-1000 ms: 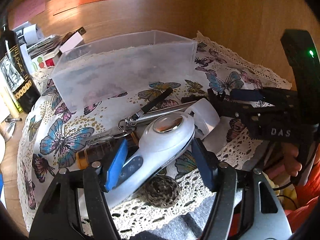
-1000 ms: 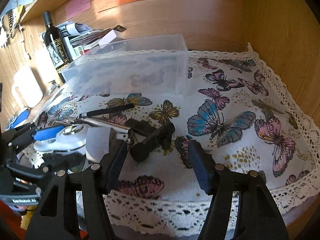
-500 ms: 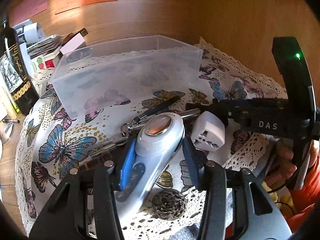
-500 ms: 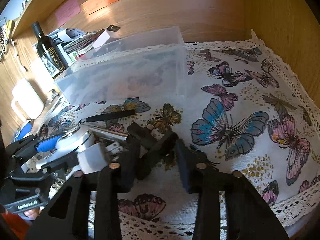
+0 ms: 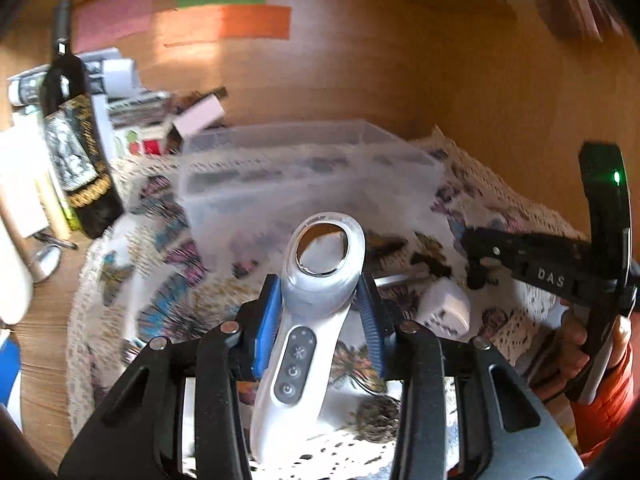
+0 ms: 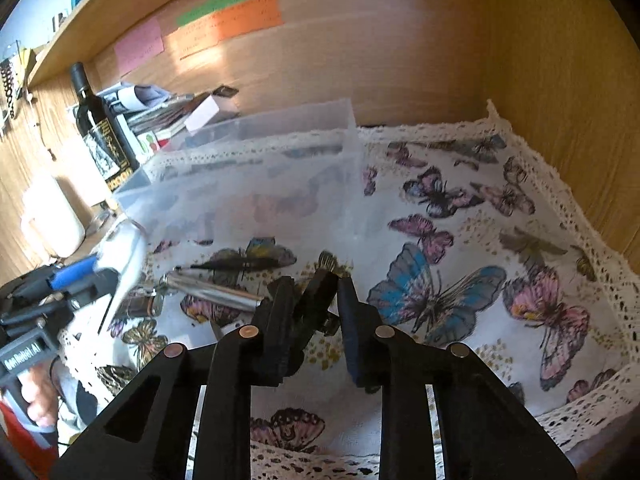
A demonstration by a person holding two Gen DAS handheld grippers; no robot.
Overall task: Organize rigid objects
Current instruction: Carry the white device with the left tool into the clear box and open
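Left gripper (image 5: 320,312), jaws clamped on the white handheld device (image 5: 316,304), held it above the worktop's near edge, long axis pointing toward the clear bin (image 5: 312,176) ahead. Right gripper (image 6: 316,316) clamped a black object (image 6: 316,300).

Left tool (image 5: 320,312) is clamping a white handheld device (image 5: 312,300); right tool (image 6: 316,312) is gripping a black object (image 6: 316,300), fingers nearly closed.

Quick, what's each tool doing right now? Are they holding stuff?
Left tool: shut on the white massager, lifted off the cloth.
Right tool: shut on the black clip.
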